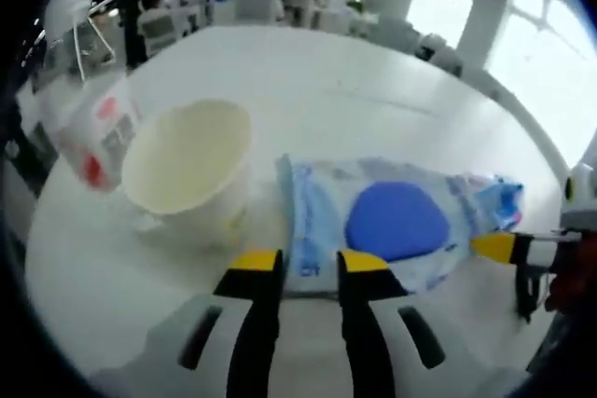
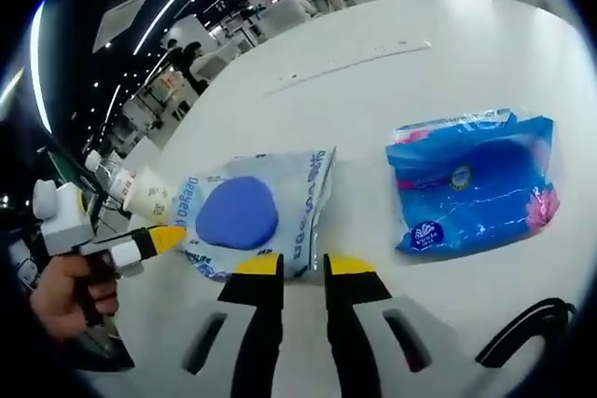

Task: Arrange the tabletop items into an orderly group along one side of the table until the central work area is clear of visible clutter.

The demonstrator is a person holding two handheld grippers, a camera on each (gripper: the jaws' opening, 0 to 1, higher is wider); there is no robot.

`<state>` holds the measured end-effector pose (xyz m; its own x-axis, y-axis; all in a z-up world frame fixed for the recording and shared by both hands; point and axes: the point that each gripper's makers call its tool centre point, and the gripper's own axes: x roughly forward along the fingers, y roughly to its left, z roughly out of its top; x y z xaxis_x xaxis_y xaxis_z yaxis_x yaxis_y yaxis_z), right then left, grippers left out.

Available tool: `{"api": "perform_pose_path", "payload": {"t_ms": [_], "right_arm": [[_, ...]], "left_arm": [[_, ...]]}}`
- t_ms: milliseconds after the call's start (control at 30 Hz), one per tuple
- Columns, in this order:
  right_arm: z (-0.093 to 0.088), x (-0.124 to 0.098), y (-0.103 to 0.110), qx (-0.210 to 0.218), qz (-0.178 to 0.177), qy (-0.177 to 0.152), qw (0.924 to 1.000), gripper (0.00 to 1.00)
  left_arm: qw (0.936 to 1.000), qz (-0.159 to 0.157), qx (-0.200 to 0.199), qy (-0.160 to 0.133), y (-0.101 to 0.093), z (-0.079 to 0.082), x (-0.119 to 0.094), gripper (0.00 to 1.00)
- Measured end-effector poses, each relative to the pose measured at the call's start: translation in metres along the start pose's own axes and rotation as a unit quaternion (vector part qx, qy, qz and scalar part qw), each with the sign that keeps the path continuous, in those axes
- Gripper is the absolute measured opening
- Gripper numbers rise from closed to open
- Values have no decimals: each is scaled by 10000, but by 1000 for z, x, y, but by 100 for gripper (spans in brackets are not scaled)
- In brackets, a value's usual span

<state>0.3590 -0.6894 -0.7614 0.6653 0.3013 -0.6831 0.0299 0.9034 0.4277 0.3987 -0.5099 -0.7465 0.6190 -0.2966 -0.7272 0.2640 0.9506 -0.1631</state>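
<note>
Found nearest the lens the left gripper [image 1: 310, 263], jaws parted by a narrow gap with nothing between them; found the right gripper [image 2: 303, 267] likewise slightly open and empty. Saw the wipes pack [image 1: 396, 221] lying flat on the white table [image 1: 308, 72] just beyond both pairs of tips, its near long edge almost at the left jaws; read its long axis as running crosswise to both grippers, not along them. Noted the bowl [image 1: 187, 170] just beside the pack's one end, upright, possibly touching it; noted the blue tissue pack [image 2: 471, 184] apart from the other end, on the right gripper's side. Judged both grippers about equally near the wipes pack, with the left nearer the bowl and the right nearer the tissue pack; judged the coming move as a push or pinch at the pack's near edge.
</note>
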Motion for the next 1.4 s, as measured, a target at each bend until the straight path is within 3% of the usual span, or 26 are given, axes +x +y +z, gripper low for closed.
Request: {"api": "perform_pose_path", "payload": {"t_ms": [333,500,767,833,967,1267,1400], "right_arm": [[9,-12,-2,-215,-92,-77,9997,24],[8,-21,-3,-293,-118,-79,9995,26],[7,-36,5,-303,20,-157,9994,38],[8,-40,8,-369,42,-195,9991,41],[10,-49,11,-450,84,-300,9985,50],[-4,-68,11,-484,143,-399,9979,56],[-11,-80,19,-552,234,-496,9970,68]], "left_arm": [[10000,-22,54,-62,1,3,-7,25],[9997,-97,-204,-55,4,3,-15,33],[9999,-85,76,-110,11,-4,-35,42],[9998,-105,112,-128,13,-6,-41,47],[9996,-262,61,-50,17,-14,-47,68],[9988,-421,111,-202,21,-27,-77,76],[9985,-501,46,-227,22,-37,-89,80]]}}
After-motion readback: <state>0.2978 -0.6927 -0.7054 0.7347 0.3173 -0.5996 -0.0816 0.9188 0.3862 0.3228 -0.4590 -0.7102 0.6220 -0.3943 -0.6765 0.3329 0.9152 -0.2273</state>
